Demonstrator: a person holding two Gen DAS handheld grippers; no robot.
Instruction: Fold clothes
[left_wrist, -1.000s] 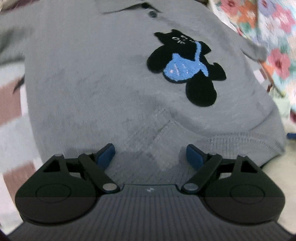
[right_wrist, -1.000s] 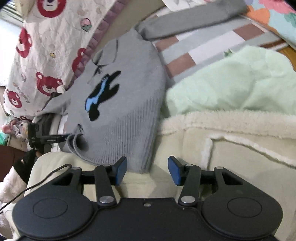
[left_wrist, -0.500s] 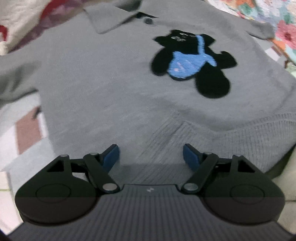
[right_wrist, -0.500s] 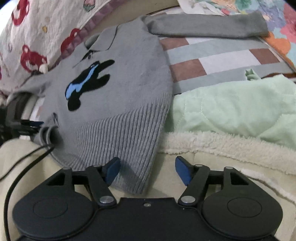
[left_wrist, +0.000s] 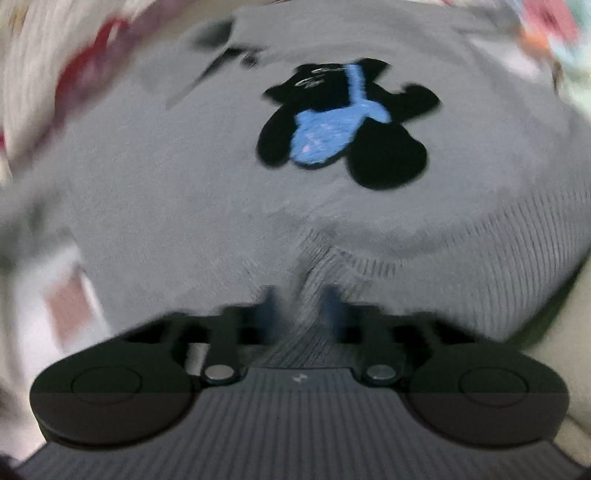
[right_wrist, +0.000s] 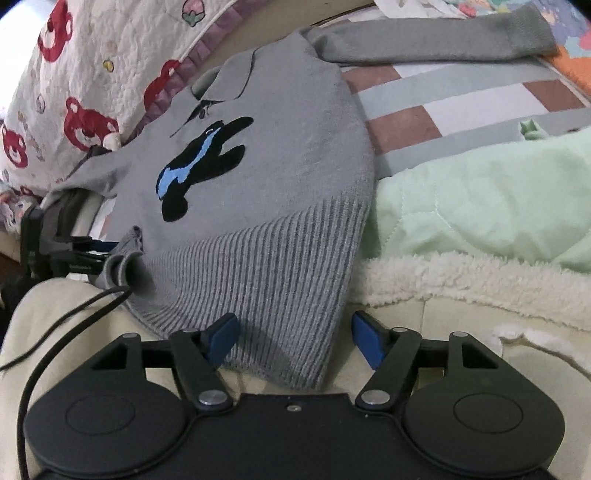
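Observation:
A grey knit sweater (left_wrist: 184, 166) with a black-and-blue bear patch (left_wrist: 343, 122) lies spread face up on the bed. My left gripper (left_wrist: 302, 306) is closing its jaws on the ribbed hem, and a fold of the knit is bunched between the pads. In the right wrist view the sweater (right_wrist: 288, 155) runs away from me, one sleeve (right_wrist: 436, 40) stretched out to the far right. There the left gripper (right_wrist: 105, 254) pinches the hem's left corner. My right gripper (right_wrist: 294, 328) stands open over the hem's right corner, its pads apart from the ribbing.
A pale green blanket (right_wrist: 480, 195) and a cream fleece (right_wrist: 443, 288) lie right of the sweater. A quilt with red bears (right_wrist: 92, 74) rises at the far left. A black cable (right_wrist: 55, 325) trails over the cream cover. A striped sheet (right_wrist: 461, 96) shows beyond.
The left jaws came together and gathered the ribbed hem between them while that hand swung and rolled; its view is now blurred. The right jaws widened and settled over the hem's corner.

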